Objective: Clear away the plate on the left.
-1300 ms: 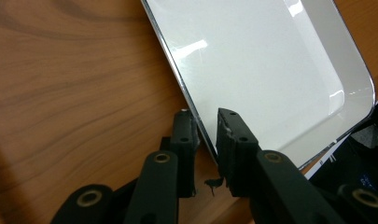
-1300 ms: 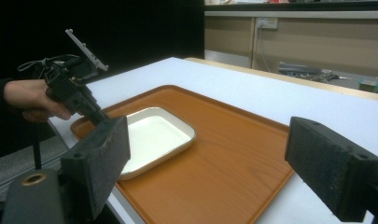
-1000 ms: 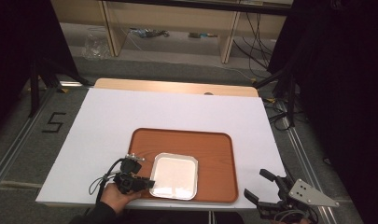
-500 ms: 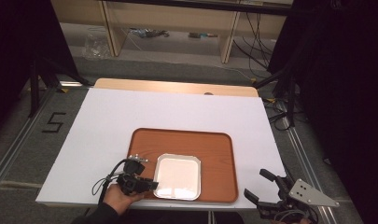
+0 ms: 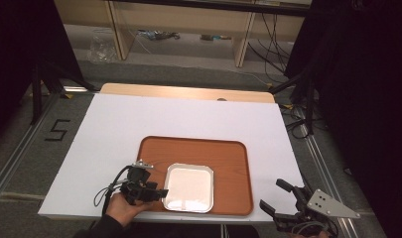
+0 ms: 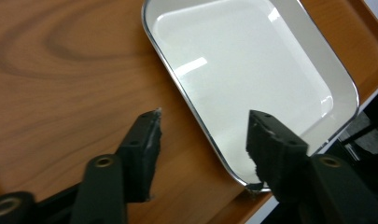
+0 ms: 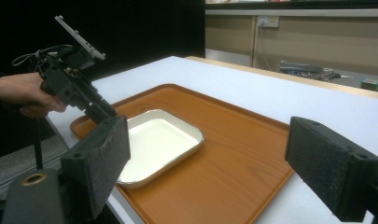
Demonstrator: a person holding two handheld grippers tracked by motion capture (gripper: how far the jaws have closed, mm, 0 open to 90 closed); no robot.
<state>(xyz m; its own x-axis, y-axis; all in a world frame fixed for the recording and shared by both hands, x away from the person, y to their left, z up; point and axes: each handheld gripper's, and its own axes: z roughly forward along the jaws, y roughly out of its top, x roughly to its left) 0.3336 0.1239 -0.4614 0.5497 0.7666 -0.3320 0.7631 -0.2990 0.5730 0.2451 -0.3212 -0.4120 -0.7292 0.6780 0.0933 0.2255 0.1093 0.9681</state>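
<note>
As the high view looked down on it, the scene stood thus:

Desk: the desk carried a white cover and took up the middle of the frame, with a strip of bare wood along its upper edge.

Tray: a brown wood-grain tray lay in the lower middle of the frame, near the lower edge of the desk.

Dish: a white square dish with rounded corners and a thin metal-looking rim lay flat inside the tray, in its lower left part; in the left gripper view the dish filled the upper right, with tray wood to its left.

Left gripper: the left gripper, held in a hand at the lower left of the high view, pointed right at the dish's left edge. In its own view the fingers stood apart astride the dish's rim, one over the tray wood, the other over the dish's inside; whether either touched the rim could not be told.

Right gripper: the right gripper sat at the lower right of the high view, off the desk's right corner and well apart from the tray. Its fingers were spread wide with nothing between them.
</note>
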